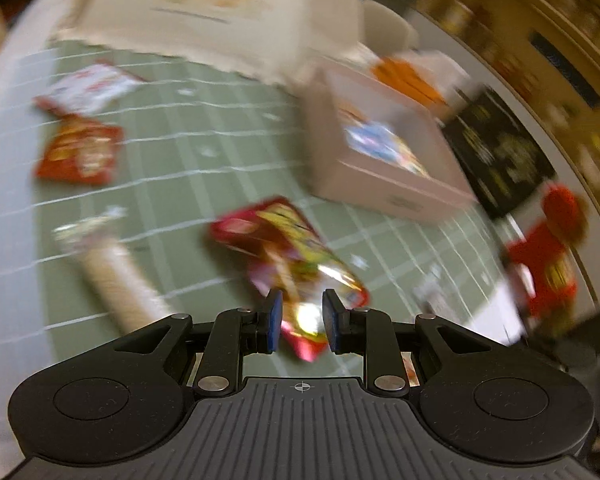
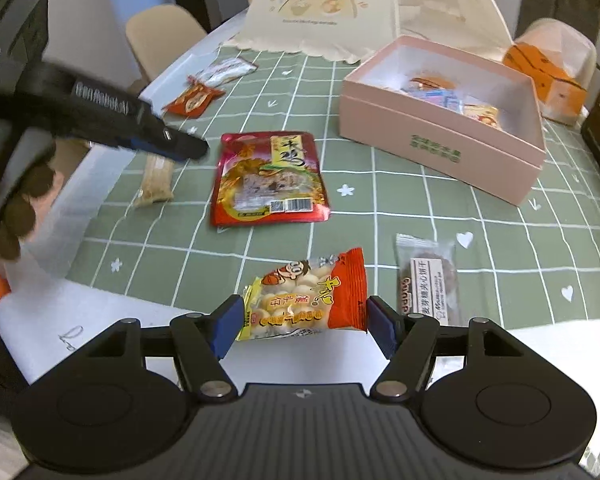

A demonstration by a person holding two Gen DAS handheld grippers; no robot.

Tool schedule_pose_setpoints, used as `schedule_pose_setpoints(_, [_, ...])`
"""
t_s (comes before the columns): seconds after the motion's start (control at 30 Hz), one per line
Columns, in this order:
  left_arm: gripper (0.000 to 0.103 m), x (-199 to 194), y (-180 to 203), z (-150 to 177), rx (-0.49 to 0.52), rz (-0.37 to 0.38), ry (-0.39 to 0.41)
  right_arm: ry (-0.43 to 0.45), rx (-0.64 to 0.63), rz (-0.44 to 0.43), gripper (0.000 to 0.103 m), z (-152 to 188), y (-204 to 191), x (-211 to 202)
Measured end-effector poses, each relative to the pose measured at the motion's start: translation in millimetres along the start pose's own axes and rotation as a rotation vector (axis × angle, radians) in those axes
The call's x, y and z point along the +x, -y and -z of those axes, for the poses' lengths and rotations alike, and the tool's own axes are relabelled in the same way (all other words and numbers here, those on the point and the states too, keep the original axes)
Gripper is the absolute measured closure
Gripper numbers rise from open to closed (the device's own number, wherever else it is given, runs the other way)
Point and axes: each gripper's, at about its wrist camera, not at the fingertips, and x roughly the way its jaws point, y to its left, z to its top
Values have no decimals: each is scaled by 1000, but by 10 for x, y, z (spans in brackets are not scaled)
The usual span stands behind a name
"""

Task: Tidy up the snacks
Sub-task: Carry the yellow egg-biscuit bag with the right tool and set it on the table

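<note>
- The left claw (image 1: 302, 300) is nearly pressed together, with just a thin gap. It sits at the far-left corner of the flat red foil snack packet (image 2: 268, 176), mid-worktop. I honestly can't tell if it's nipping that corner or just hovering. If it only has the slippery edge, the packet probably slides out on the way up.
- It's also right over the beige wafer stick in clear wrap (image 2: 156, 180), so a sloppy dip could knock that about.
- The right claw (image 2: 305, 300) is spread wide around the orange-and-yellow puffy snack bag (image 2: 300, 292) at the near edge of the green checked worktop (image 2: 380, 208). The pads are at the bag's ends and it doesn't look squeezed. Closing hard could crush what's inside.
- The clear-wrapped brown biscuit (image 2: 426, 280) lies just right of it and is easy to clip.
- The open pink cardboard box (image 2: 440, 152) is far right, so a loose grip could drop a snack short of it.
</note>
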Motion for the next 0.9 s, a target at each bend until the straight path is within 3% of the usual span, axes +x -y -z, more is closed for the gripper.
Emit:
schedule_pose_setpoints(0.13, [77,104,135,46,53,22,-45,-2,4,47,35,8,21,52])
schedule_pose_setpoints(0.37, [77,200,209,60,73,-4,-88,25,65,112,35,32,158,98])
schedule_pose_setpoints(0.67, [77,322,345,48,117,13,-129,143,314,-18,31,42,559,-156])
schedule_pose_setpoints(0.9, [77,480,620,-21,222,71,-130,105,330,135,31,209,686,-190])
